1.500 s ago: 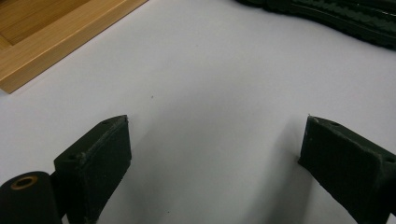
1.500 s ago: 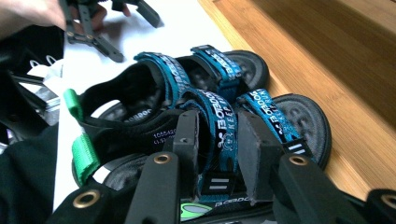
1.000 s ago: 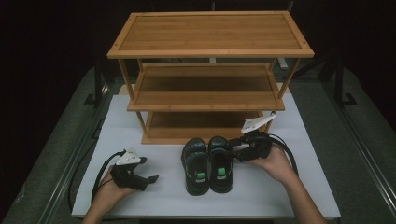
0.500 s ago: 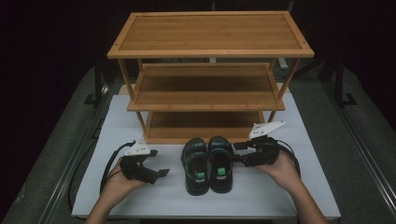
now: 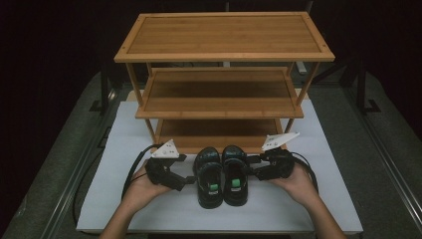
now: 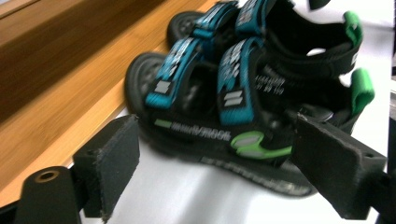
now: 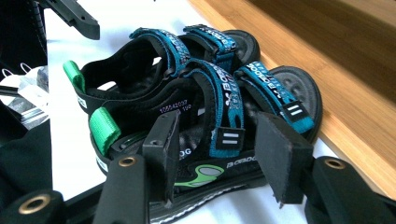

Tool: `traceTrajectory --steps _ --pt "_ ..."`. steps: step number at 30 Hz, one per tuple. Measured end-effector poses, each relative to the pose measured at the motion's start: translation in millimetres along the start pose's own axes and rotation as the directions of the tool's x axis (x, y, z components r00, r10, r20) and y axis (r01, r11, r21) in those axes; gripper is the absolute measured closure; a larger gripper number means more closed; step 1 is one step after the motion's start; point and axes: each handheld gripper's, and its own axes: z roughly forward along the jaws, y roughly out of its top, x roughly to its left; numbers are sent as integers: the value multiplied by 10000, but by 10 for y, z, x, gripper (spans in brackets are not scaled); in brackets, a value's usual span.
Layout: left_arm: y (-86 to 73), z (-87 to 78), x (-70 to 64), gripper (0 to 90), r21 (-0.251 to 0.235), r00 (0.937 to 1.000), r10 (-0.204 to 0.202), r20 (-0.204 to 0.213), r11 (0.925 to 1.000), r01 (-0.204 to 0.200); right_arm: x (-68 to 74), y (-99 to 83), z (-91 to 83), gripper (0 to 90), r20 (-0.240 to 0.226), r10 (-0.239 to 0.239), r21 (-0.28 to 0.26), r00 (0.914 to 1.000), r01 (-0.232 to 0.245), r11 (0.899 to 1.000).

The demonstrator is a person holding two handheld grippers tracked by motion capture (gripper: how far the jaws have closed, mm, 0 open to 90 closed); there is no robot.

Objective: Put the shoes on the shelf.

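A pair of black sandals with blue straps and green heel tabs stands on the white table top (image 5: 323,199), toes toward a bamboo shoe rack (image 5: 224,94). My left gripper (image 5: 191,180) is open just left of the left sandal (image 5: 209,174). In the left gripper view its jaws (image 6: 217,154) are spread wide, with that sandal's side (image 6: 201,135) close ahead. My right gripper (image 5: 250,167) is open at the outer side of the right sandal (image 5: 235,172). The right gripper view has its jaws (image 7: 217,149) apart right at the sandal's side strap (image 7: 219,102), gripping nothing.
The rack has three shelves, and its lowest shelf (image 5: 219,134) lies directly behind the sandals' toes. Black cables (image 5: 134,167) loop on the table behind each gripper. Dark floor and metal rails (image 5: 74,174) flank the table.
My left gripper has moved right and forward, up to the left sandal. The right gripper has shifted slightly nearer the right sandal's side. The sandals have not moved.
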Motion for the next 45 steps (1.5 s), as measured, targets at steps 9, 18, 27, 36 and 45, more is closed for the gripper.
traceTrajectory --steps 9,18,27,36,45 --pt "105 242 30 372 179 9991 43 421 9998 -50 -29 6 141 514 157 -29 243 9999 25 9997" --pt "129 340 -28 667 312 9974 445 572 9984 -463 2 17 183 681 367 -223 56 9991 221 9997" --pt "235 290 19 693 -102 9977 678 -72 9976 -679 17 116 150 698 778 -263 -486 9966 301 9984" --pt "411 288 192 694 -476 9934 848 -777 9949 -887 -109 302 152 701 1511 -44 -1261 9885 237 9917" --pt "440 401 405 694 -847 9895 616 -1307 9937 -731 -274 404 253 701 2107 265 -1678 9772 94 9858"
